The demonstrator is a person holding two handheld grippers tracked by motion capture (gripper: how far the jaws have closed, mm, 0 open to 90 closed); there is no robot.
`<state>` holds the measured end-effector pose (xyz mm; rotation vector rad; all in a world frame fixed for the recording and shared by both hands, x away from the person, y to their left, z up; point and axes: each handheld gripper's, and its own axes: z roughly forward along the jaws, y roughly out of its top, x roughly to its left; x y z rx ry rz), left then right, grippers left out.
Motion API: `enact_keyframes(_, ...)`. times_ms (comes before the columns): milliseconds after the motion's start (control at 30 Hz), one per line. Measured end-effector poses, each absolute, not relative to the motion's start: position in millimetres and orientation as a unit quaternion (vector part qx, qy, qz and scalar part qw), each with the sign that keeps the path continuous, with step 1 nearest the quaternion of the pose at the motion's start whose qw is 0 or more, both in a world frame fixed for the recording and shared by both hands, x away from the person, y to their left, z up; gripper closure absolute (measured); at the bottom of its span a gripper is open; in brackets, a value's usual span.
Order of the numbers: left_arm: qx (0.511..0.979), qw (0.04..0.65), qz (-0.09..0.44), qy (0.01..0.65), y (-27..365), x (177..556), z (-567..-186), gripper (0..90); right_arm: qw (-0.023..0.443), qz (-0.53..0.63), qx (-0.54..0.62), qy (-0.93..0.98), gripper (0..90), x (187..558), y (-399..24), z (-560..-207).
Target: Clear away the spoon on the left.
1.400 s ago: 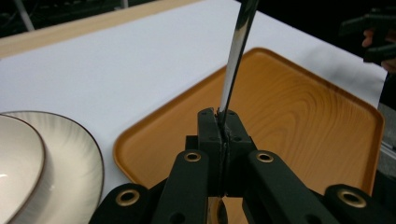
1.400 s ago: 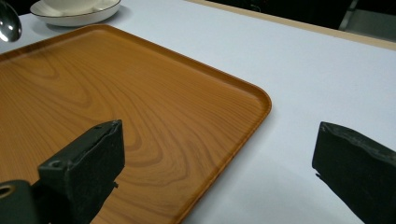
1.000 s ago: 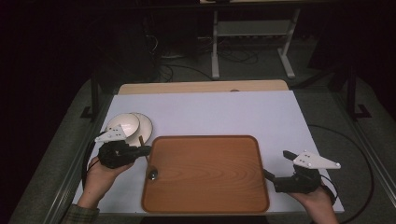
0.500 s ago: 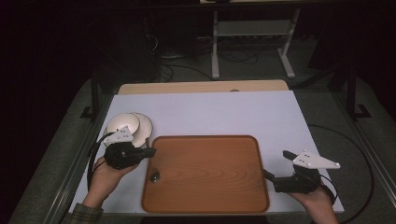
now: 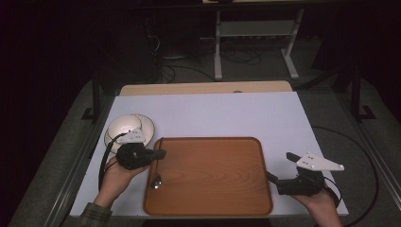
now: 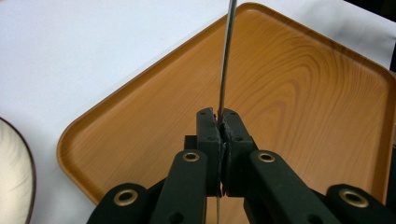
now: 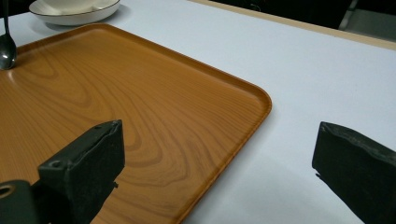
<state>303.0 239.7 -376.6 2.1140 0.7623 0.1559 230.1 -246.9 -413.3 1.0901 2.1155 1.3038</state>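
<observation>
My left gripper [image 5: 160,153] [image 6: 219,116] is shut on the thin metal handle of a spoon [image 6: 226,56] at the left edge of the wooden tray [image 5: 213,175]. The spoon's bowl [image 5: 156,181] hangs low over the tray's left part, and I cannot tell whether it touches the wood. The right gripper view shows the spoon [image 7: 7,51] upright at the tray's far side. My right gripper [image 5: 280,166] [image 7: 224,154] stands open just off the tray's right edge, with nothing between its jaws.
A white bowl on a dark-rimmed plate [image 5: 126,126] [image 7: 70,9] sits on the white table cover [image 5: 236,113], just beyond my left gripper. A wooden strip [image 5: 203,88] edges the far side of the table. Cables and a metal stand [image 5: 255,42] lie on the floor behind.
My left gripper has moved right and slightly down with the spoon, bringing it further over the tray's left edge. The right gripper has stayed in place.
</observation>
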Motion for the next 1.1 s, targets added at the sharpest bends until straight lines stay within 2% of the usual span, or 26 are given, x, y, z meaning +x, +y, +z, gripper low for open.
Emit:
enact_keyframes(633, 0.856, 0.416, 0.039, 0.304, 219, 320, -406, 86.3, 0.211, 0.47, 0.392, 0.762, 1.8, 231, -247, -414)
enact_keyframes(867, 0.874, 0.387, 0.019, 0.293, 202, 321, -426, 86.3, 0.212, 0.469, 0.391, 0.763, 1.8, 231, -246, -414)
enact_keyframes(1100, 0.894, 0.354, 0.025, 0.274, 191, 319, -433, 85.9, 0.212, 0.469, 0.39, 0.763, 1.8, 231, -246, -414)
